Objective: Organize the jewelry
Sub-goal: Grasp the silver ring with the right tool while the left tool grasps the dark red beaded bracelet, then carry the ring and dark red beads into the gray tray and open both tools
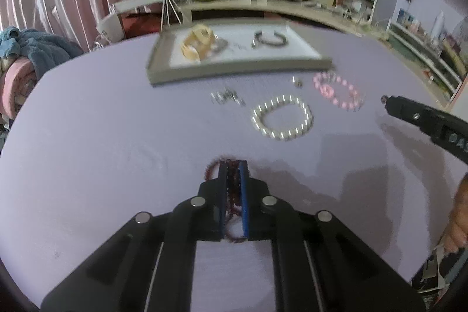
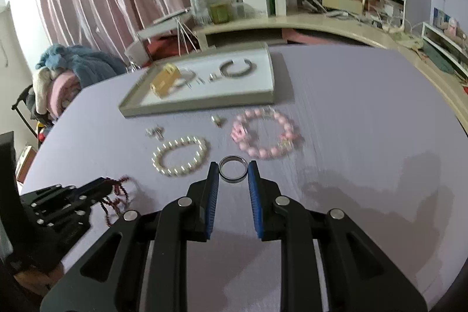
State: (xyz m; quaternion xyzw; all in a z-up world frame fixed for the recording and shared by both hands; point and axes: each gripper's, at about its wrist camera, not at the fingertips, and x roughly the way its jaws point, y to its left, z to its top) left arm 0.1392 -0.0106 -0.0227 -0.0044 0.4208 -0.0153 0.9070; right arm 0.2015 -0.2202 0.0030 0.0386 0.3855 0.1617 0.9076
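- Gripping: left tongs [image 1: 233, 165] closed tight on red beaded strand [image 1: 232, 195], its length running along the fingers.
- Right tongs [image 2: 233, 165] pinch ring [image 2: 232, 168], opening toward camera.

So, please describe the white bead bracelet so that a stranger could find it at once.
Start at the grey tray on the lilac table. In front of it lie two bead loops. The white bracelet is the pale pearly one, left of the pink bracelet.

Three bead bracelets [image 2: 180, 156], one ring [image 2: 232, 168], one tray [image 2: 201, 104], two grippers [image 2: 233, 176].
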